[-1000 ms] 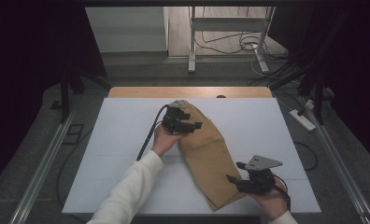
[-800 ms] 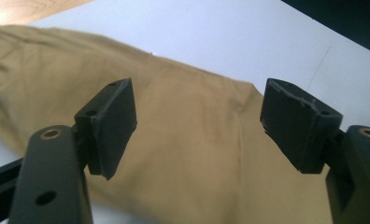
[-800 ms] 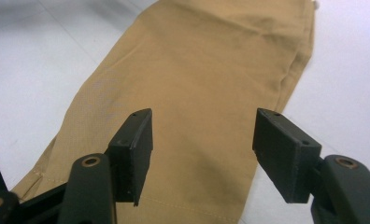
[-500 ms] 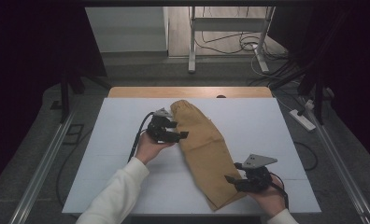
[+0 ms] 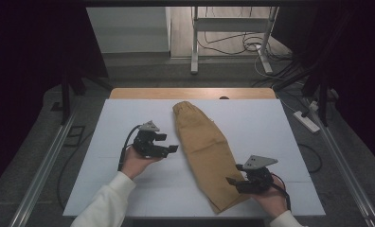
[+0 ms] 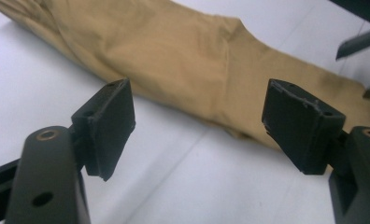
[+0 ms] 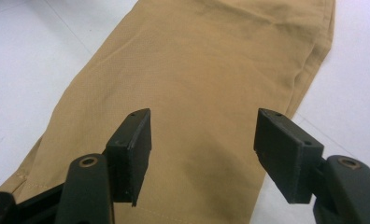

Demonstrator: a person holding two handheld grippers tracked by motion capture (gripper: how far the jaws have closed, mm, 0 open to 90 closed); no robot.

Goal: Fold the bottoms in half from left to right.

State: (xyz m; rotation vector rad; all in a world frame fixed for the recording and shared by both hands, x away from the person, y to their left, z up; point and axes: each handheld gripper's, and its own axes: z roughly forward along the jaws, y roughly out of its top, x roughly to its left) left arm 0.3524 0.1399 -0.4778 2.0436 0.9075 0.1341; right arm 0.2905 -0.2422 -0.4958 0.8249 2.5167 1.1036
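A tan folded garment [image 5: 204, 146] lies slantwise on the white table top [image 5: 271, 127], from back centre to the near right. My left gripper [image 5: 168, 143] hovers over bare table just left of the garment, pointing at it. It is open, its jaws have just widened a little, and nothing is between them. In the left gripper view the cloth [image 6: 197, 51] lies beyond the left gripper [image 6: 197, 107]. My right gripper [image 5: 234, 173] is open over the garment's near end. The right gripper view shows the right gripper [image 7: 204, 135] above the fabric [image 7: 197, 60], not pinching it.
A wooden strip [image 5: 143, 93] borders the table's far edge. Metal rails run along both sides. A power strip [image 5: 307, 121] and cables lie on the floor at the right, and a stand's legs [image 5: 194, 42] rise behind the table.
My left gripper has come off the garment's upper part, moving left and nearer, and is over bare table. The right gripper has stayed put.
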